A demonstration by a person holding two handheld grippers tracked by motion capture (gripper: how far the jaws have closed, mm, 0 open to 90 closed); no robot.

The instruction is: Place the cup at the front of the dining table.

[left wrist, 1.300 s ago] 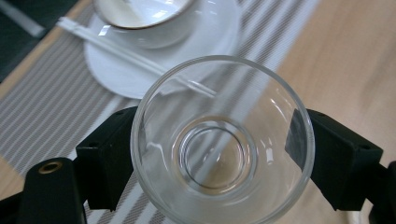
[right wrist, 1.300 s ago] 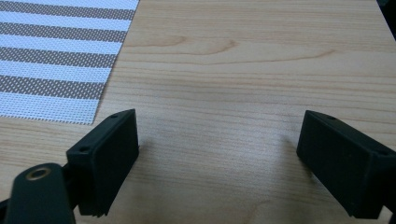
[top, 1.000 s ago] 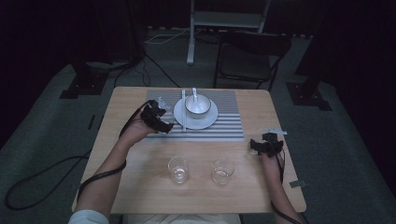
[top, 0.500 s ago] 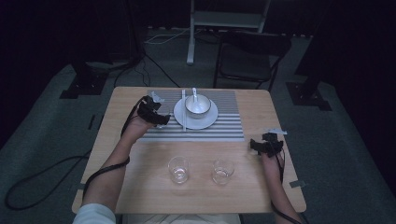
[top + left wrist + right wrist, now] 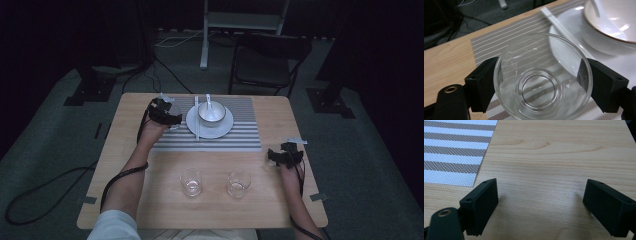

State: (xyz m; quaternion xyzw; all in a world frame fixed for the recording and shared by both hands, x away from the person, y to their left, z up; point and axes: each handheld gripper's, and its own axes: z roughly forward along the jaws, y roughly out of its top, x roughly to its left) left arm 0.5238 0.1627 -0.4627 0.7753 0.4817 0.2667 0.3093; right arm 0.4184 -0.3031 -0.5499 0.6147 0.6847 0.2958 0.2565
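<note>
A clear empty glass point(image 5: 541, 77) sits between the jaws of my left gripper point(image 5: 544, 82), which is shut on it, one jaw against each side of its wall. In the high view, the left gripper point(image 5: 163, 113) holds this glass point(image 5: 173, 108) over the far left part of the striped placemat point(image 5: 235, 137), just left of the white plate point(image 5: 222, 129). At the table's right edge, my right gripper point(image 5: 284, 156) is open. Bare wood lies between its jaws point(image 5: 541, 202).
On the plate stands a white bowl point(image 5: 211, 113) with a spoon point(image 5: 208, 100) in it, and white chopsticks point(image 5: 197, 120) lie along the plate's left side. Two more clear glasses point(image 5: 191, 181) point(image 5: 238, 184) stand near the front. A chair point(image 5: 265, 70) stands behind the table.
My left gripper has carried the glass a little farther from the person, toward the placemat's far left corner. The right gripper has stayed put.
</note>
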